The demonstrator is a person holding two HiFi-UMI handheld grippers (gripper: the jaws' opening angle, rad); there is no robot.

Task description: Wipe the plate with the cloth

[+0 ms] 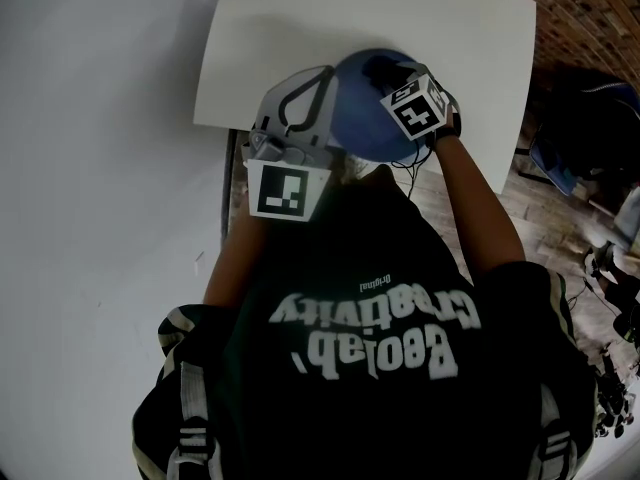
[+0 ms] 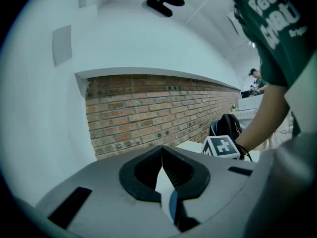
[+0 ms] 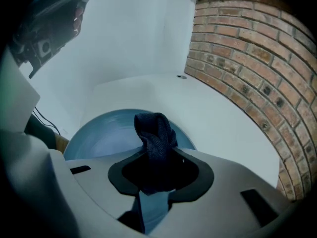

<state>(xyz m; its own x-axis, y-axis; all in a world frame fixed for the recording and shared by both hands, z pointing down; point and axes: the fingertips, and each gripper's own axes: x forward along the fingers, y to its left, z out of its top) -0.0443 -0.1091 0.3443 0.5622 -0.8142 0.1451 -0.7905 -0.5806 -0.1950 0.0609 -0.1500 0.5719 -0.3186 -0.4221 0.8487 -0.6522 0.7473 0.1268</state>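
A round blue plate (image 1: pixel 365 118) is held up over the white table (image 1: pixel 300 28), in front of the person's chest. My left gripper (image 1: pixel 318 86) grips the plate's left rim. In the left gripper view its jaws meet at the tips (image 2: pixel 162 155) with the thin blue plate edge (image 2: pixel 172 207) between them. My right gripper (image 1: pixel 385 73) is shut on a dark blue cloth (image 3: pixel 154 133), which rests bunched against the plate's face (image 3: pixel 101 133). The right gripper's jaws (image 3: pixel 158 157) sit just above the plate surface. The cloth's lower part is hidden inside the jaws.
The white table (image 3: pixel 208 113) stands against a white wall, with a brick wall (image 3: pixel 247 53) at its far side. A dark backpack (image 1: pixel 590 103) and other gear lie on the wooden floor to the right. The right gripper's marker cube (image 2: pixel 221 147) shows in the left gripper view.
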